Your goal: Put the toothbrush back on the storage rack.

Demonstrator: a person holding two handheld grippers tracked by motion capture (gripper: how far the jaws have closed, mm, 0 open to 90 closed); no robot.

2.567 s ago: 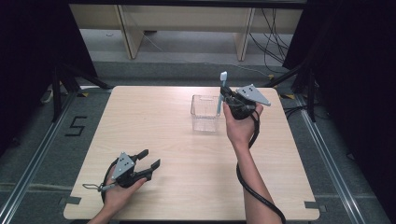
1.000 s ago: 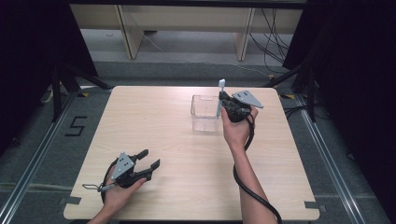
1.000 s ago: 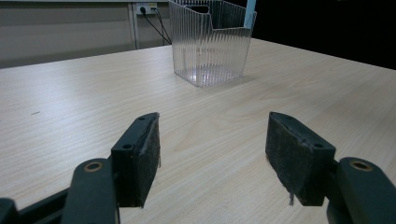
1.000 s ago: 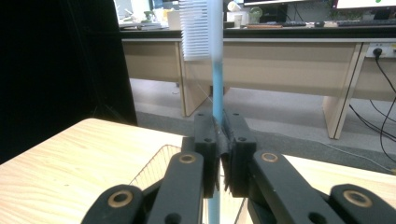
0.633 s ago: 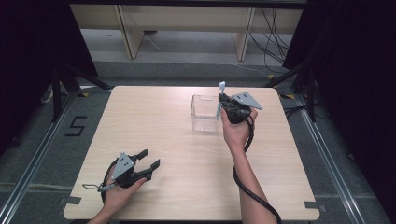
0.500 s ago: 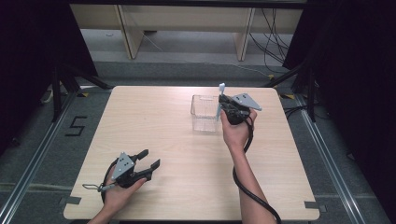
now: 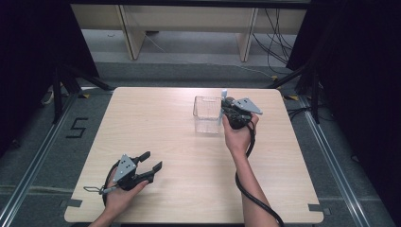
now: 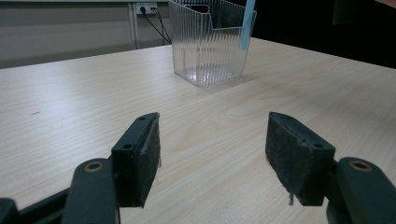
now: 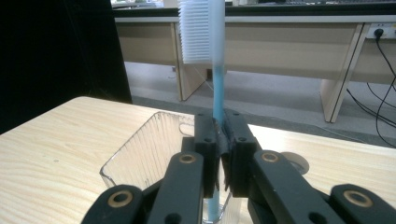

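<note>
My right gripper (image 9: 219, 140) is shut on a light blue toothbrush (image 9: 216, 70), held upright with its white bristles at the top. The brush's lower end hangs inside the right side of a clear ribbed plastic box (image 7: 207, 115) on the far middle of the table. In the high view the right gripper (image 7: 227, 111) is at the box's right wall, with the toothbrush (image 7: 224, 94) sticking up above it. My left gripper (image 7: 150, 164) rests open near the front left of the table. From the left gripper view its fingers (image 8: 137, 156) are spread with nothing between them, and the box (image 8: 210, 42) stands far ahead.
The light wooden table (image 7: 156, 127) has bare surface between the two grippers. Wooden bench legs (image 7: 127, 28) and cables (image 7: 279, 42) lie on the floor beyond the far edge. A floor mark "5" (image 7: 75, 127) is left of the table.
The right gripper with the toothbrush has shifted slightly left and down, closer against the box's right wall. The left gripper has not moved.
</note>
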